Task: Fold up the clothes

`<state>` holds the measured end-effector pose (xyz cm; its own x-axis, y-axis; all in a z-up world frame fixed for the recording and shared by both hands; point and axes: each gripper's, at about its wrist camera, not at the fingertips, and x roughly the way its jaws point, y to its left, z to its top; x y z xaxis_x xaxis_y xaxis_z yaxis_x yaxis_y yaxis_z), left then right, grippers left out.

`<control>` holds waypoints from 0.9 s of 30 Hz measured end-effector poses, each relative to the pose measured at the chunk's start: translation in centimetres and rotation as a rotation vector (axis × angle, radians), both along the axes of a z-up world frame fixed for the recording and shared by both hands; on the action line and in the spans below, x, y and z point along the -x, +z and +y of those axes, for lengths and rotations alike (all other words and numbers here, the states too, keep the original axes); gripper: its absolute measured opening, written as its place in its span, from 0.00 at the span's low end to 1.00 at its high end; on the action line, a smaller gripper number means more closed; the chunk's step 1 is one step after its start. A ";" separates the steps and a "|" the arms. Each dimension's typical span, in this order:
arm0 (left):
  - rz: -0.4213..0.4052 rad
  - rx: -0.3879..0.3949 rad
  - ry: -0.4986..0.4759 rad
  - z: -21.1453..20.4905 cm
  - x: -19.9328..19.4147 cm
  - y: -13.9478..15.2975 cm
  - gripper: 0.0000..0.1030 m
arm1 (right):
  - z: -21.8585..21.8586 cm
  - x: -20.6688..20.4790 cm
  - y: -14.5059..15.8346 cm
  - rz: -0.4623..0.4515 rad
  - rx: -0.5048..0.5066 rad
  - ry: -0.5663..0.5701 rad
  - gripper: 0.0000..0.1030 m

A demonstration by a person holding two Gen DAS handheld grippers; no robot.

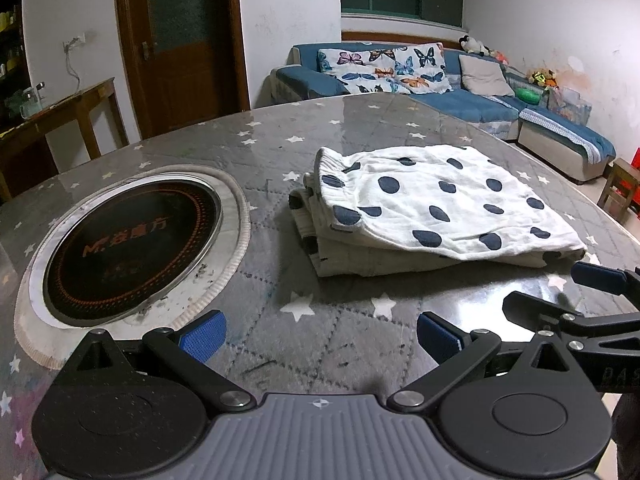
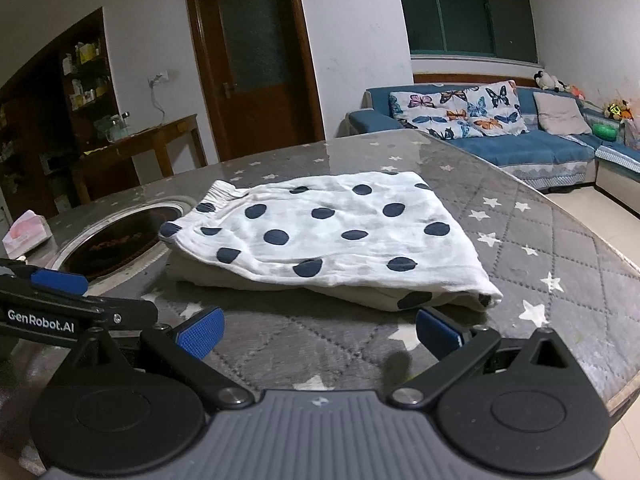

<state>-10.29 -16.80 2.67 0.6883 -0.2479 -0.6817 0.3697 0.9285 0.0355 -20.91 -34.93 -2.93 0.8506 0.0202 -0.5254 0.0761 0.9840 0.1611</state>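
A white garment with dark blue dots (image 1: 436, 208) lies folded in a flat stack on the grey star-patterned table (image 1: 280, 312). In the right wrist view the garment (image 2: 332, 236) lies just ahead of the fingers. My left gripper (image 1: 322, 338) is open and empty, held over the table in front of and left of the garment. My right gripper (image 2: 320, 334) is open and empty, just short of the garment's near edge. The right gripper also shows at the right edge of the left wrist view (image 1: 572, 300). The left gripper shows at the left edge of the right wrist view (image 2: 56, 292).
A round built-in induction cooktop (image 1: 132, 248) is set in the table, left of the garment. A pink tissue pack (image 2: 28, 232) lies at the table's far left. A blue sofa (image 1: 460, 96), a wooden side table (image 1: 60, 116) and a door (image 1: 180, 40) stand beyond.
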 end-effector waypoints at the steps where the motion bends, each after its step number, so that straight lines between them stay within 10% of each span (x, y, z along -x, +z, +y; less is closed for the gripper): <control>1: 0.001 -0.001 -0.001 -0.1 -0.2 0.0 1.00 | -0.1 -0.1 0.0 0.002 0.001 -0.003 1.00; 27: 0.043 -0.008 -0.033 -1.1 -3.1 -0.6 1.00 | -2.1 -1.4 -0.6 0.064 0.006 -0.052 1.00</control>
<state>-7.23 -17.86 2.07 0.6497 -0.2640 -0.7129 0.4013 0.9156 0.0267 -19.55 -36.99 -3.56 0.8151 -0.0266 -0.5788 0.1373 0.9794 0.1484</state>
